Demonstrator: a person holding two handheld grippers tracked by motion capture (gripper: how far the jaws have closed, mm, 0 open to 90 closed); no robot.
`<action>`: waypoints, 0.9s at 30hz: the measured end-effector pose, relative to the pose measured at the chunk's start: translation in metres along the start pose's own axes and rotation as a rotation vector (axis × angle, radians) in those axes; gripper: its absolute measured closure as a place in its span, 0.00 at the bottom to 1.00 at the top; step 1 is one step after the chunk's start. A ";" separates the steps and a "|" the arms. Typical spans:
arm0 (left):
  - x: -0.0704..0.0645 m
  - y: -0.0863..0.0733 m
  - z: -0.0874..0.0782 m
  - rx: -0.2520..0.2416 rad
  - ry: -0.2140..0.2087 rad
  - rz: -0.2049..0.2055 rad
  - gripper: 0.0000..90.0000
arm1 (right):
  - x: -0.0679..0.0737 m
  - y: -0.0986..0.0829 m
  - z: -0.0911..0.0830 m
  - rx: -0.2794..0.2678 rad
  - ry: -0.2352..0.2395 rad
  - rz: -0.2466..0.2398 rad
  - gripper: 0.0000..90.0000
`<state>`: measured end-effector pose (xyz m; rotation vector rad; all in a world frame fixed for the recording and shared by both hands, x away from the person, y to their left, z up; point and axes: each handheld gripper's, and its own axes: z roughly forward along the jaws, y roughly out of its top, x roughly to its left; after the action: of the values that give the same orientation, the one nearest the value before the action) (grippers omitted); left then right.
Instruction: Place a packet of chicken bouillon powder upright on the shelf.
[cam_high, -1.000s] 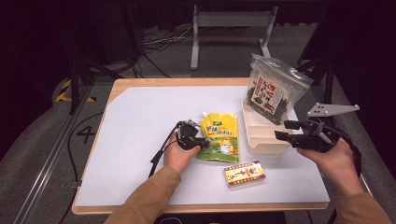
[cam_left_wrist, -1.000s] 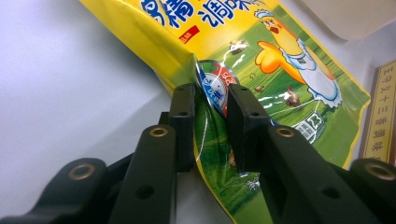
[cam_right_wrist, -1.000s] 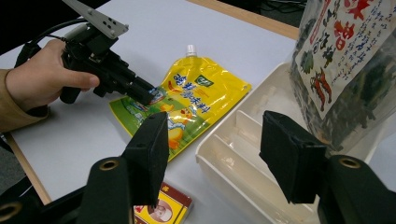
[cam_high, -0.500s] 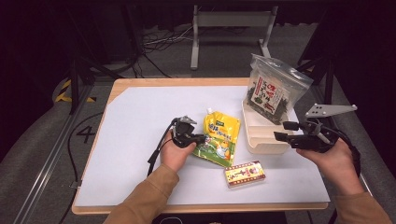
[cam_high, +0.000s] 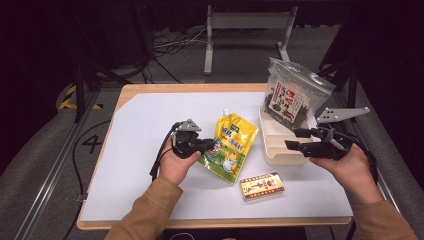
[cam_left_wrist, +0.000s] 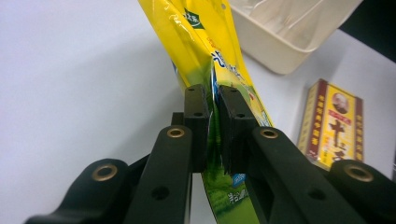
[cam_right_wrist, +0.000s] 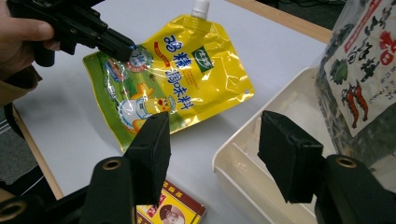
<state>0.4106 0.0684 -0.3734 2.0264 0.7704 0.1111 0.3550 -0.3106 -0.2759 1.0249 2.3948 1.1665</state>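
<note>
Both grippers matter: left gripper (cam_high: 206, 145) pinching pouch (cam_high: 233, 145) edge beside tray (cam_high: 280, 150); right gripper (cam_high: 295, 139) gaping, empty. Lift slowly, keeping pinch firm.

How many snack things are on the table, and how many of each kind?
Yellow pouch: 1, clamped in the left gripper
Dark bag standing in the tray: 1
Small box: 1
Cream tray: 1
Total: 4 things. The right gripper holds nothing.
</note>
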 end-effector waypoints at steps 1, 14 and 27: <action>-0.001 0.001 -0.003 -0.011 -0.004 0.003 0.92 | 0.000 0.001 0.001 0.002 0.006 0.002 0.48; -0.022 0.007 -0.035 -0.101 -0.112 0.197 0.92 | -0.003 0.010 0.016 0.045 0.056 -0.003 0.46; -0.033 0.009 -0.047 -0.196 -0.207 0.319 0.92 | 0.001 0.007 0.035 0.067 0.119 0.003 0.42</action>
<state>0.3715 0.0817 -0.3332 1.9215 0.2922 0.1506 0.3758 -0.2869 -0.2922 1.0059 2.5406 1.1869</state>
